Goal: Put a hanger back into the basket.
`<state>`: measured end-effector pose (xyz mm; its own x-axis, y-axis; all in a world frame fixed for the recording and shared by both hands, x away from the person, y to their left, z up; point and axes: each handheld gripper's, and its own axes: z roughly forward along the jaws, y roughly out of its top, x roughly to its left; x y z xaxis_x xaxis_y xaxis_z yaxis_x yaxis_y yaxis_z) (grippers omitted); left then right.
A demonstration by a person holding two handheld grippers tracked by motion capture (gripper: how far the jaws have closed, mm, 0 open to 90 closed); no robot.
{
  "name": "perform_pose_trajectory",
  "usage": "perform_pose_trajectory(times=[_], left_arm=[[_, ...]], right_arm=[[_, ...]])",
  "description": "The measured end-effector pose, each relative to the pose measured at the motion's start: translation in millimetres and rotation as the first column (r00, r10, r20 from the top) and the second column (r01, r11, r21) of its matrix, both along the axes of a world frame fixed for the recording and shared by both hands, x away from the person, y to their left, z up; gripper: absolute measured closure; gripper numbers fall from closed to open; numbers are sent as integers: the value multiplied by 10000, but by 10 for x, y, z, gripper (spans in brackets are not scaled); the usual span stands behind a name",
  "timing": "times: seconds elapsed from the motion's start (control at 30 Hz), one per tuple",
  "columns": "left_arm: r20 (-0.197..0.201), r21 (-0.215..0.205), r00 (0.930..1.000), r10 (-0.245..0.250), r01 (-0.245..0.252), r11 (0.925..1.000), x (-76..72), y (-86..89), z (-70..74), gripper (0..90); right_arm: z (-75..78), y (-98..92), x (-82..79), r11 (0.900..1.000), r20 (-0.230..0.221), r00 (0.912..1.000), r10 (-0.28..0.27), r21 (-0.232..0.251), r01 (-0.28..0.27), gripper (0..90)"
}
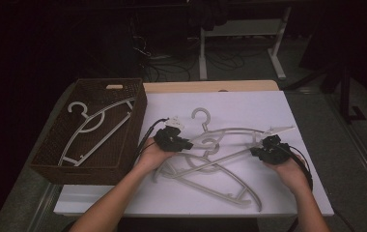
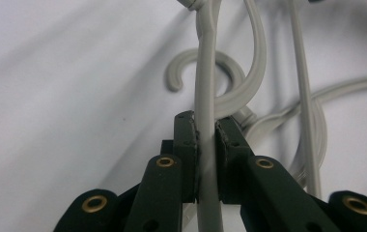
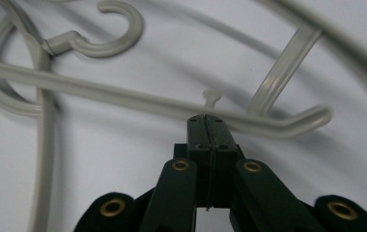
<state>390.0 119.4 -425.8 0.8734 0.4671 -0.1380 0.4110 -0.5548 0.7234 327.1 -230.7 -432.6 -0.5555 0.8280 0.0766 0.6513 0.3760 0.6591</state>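
Two grippers noted. We see the left gripper [image 2: 205, 130] pinching the grey hanger [image 2: 204, 87] by its bar; the right gripper [image 3: 212, 123] is pressed together, its tips against the hanger's lower bar, nothing seen between them. We read no lettering anywhere. From the high view, the hanger lies on the white table [image 1: 268, 104], crossing a second hanger [image 1: 220, 181]; a third hanger [image 1: 94, 128] rests inside the wicker basket [image 1: 44, 159].

Hangers, one basket, two grippers

Three hangers: one [image 1: 92, 126] in the one basket [image 1: 51, 159], two [image 1: 230, 135] [image 1: 210, 179] on the one white board [image 1: 268, 104]. Two grippers [image 1: 177, 141] [image 1: 264, 151], each in a hand.
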Motion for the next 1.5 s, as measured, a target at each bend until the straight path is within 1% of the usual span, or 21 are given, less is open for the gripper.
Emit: perform_pose_trajectory(times=[0.07, 0.13, 0.2, 0.27, 0.3, 0.4, 0.5, 0.6, 0.63, 0.73, 0.83, 0.9, 0.93, 1.0, 1.07, 1.13, 1.2, 1.27, 1.3, 1.37, 1.5], left_arm=[[18, -91, 9998, 183, -183, 9998, -8, 26, 57, 815], [12, -78, 9995, 329, -329, 9994, -17, 45, 122, 815], [37, -36, 9987, 499, -499, 9987, -29, 64, 196, 815], [83, -58, 9979, 643, -643, 9979, -40, 83, 277, 815], [123, -48, 9975, 694, -693, 9976, -42, 94, 321, 815], [219, -28, 9957, 904, -904, 9959, -41, 117, 467, 815], [411, 101, 9938, 1028, -1033, 9946, -33, 146, 647, 815], [499, 57, 9921, 1151, -1155, 9933, -20, 189, 794, 815], [539, 67, 9914, 1193, -1199, 9928, -16, 206, 845, 815], [681, 82, 9894, 1285, -1294, 9916, -9, 270, 995, 815], [834, 75, 9864, 1417, -1428, 9897, 0, 355, 1135, 815], [935, 12, 9841, 1511, -1519, 9884, 2, 422, 1221, 815], [962, -38, 9829, 1573, -1577, 9875, 2, 457, 1258, 815], [1084, -2, 9805, 1640, -1649, 9863, 3, 542, 1330, 815], [1183, 34, 9773, 1760, -1777, 9841, 4, 647, 1399, 815], [1270, -10, 9731, 1923, -1938, 9810, 7, 788, 1467, 815], [1312, -95, 9699, 2052, -2058, 9786, 9, 891, 1505, 815], [1321, -212, 9659, 2227, -2219, 9748, 23, 1075, 1554, 815], [1358, -215, 9641, 2282, -2274, 9736, 27, 1131, 1567, 815], [1444, -135, 9587, 2450, -2457, 9693, 31, 1282, 1605, 815], [1694, -90, 9437, 2843, -2870, 9579, 29, 1592, 1673, 815]], right_arm=[[18, 8, -17, 9998, 38, 9999, 124, 171, -125, 826], [35, 22, -41, 9992, 98, 9997, 206, 346, -210, 742], [46, 38, -60, 9978, 150, 9992, 379, 543, -387, 620], [55, 53, -73, 9973, 204, 9989, 413, 605, -425, 540], [59, 59, -77, 9969, 182, 9990, 416, 661, -427, 467], [66, 82, -99, 9967, 300, 9990, 317, 732, -338, 347], [81, 77, -128, 9958, 436, 9986, 291, 851, -327, 254], [77, 63, -180, 9946, 583, 9979, 266, 984, -323, 193], [72, 60, -198, 9946, 634, 9977, 233, 999, -296, 177], [58, 50, -242, 9961, 787, 9966, 239, 832, -305, 134], [40, 34, -274, 9947, 822, 9964, 227, 982, -307, 86], [35, 33, -272, 9953, 817, 9964, 214, 928, -290, 56], [37, 33, -267, 9954, 852, 9961, 211, 915, -290, 47], [45, 40, -264, 9948, 889, 9959, 178, 979, -265, 45], [40, 43, -260, 9949, 934, 9954, 209, 966, -300, 45], [31, 47, -260, 9948, 861, 9960, 219, 969, -302, 45], [20, 47, -257, 9953, 842, 9962, 228, 919, -305, 45], [12, 51, -252, 9955, 855, 9961, 227, 896, -304, 45], [9, 55, -250, 9956, 859, 9961, 222, 888, -298, 44], [4, 61, -246, 9956, 858, 9960, 236, 887, -312, 43], [-11, 61, -240, 9961, 853, 9961, 243, 827, -314, 43]])
